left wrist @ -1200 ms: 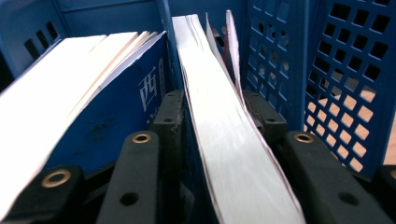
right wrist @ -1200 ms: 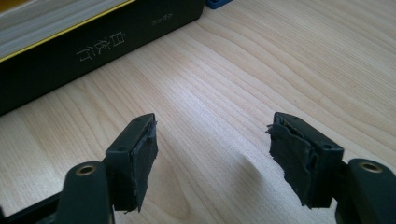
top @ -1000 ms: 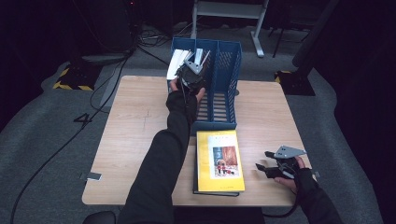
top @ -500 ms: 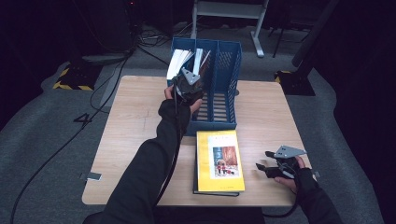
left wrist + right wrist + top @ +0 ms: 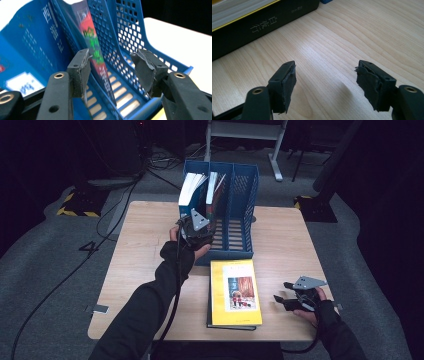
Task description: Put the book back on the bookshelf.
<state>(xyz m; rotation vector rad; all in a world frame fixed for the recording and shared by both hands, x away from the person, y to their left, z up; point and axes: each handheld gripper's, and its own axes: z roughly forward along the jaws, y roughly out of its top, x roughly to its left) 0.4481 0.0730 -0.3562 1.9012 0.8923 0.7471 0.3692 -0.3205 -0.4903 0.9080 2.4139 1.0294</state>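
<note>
A: left gripper [image 5: 196, 231] status?

B: at the front of the blue file rack [image 5: 239, 251], by its left slot; jaws parted and just been opening; pads [image 5: 80, 73] press on nothing. In the left gripper view a book with a red and green spine [image 5: 94, 47] stands in the gap between them, leaning, free of both pads; released.

A: where's that book in the rack?

B: in the high view it sits upright in the left slot [image 5: 212, 190], beside a blue book with white pages [image 5: 191, 189] leaning in the same slot; the other slots look bare as far as I can tell.

A: right gripper [image 5: 292, 299]?

B: low over the table [image 5: 145, 250] near its front right corner, held in the right hand [image 5: 320, 305]; jaws spread wide, nothing between them; right gripper view has bare wood under the pads [image 5: 287, 85]; unclenched.

A: anything else on the table?

B: yellow book [image 5: 234, 292] lying flat on a black book [image 5: 262, 27], just in front of the rack; right gripper sits beside that stack, apart from it; black spine faces it.
</note>
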